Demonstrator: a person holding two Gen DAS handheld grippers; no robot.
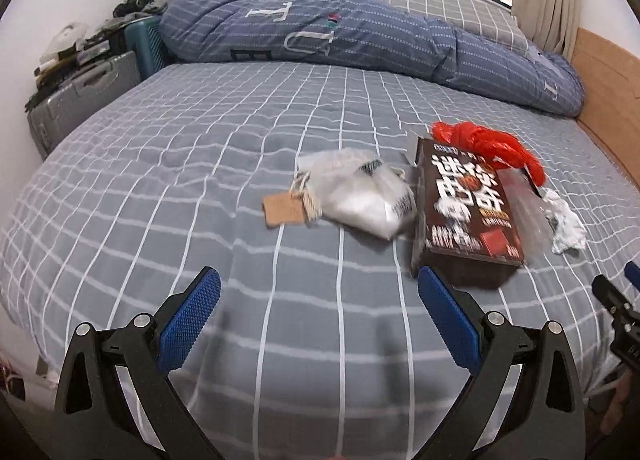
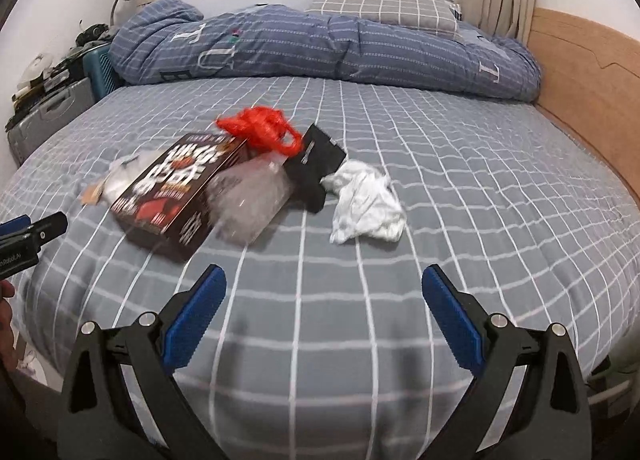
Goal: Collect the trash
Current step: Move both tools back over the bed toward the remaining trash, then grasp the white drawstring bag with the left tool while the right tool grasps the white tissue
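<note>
Trash lies in a loose pile on the grey checked bed [image 1: 200, 188] [image 2: 480, 188]. A dark brown printed box [image 1: 468, 204] [image 2: 180, 188] sits in the middle, with a red plastic bag [image 1: 488, 144] [image 2: 264, 128] behind it. Left of the box lie a clear plastic bag [image 1: 360, 192] and a brown paper tag [image 1: 282, 210]. A second clear bag [image 2: 252, 196], a black pouch [image 2: 316, 168] and crumpled white tissue [image 2: 368, 204] [image 1: 568, 224] lie on its right. My left gripper [image 1: 319, 286] and right gripper [image 2: 324, 284] are both open and empty, short of the pile.
A rolled blue quilt [image 1: 360, 36] [image 2: 320, 48] and a checked pillow [image 2: 384, 10] lie along the far side. A wooden headboard [image 2: 584, 72] runs along the right. Grey and teal cases [image 1: 88, 96] with clutter stand at the left of the bed.
</note>
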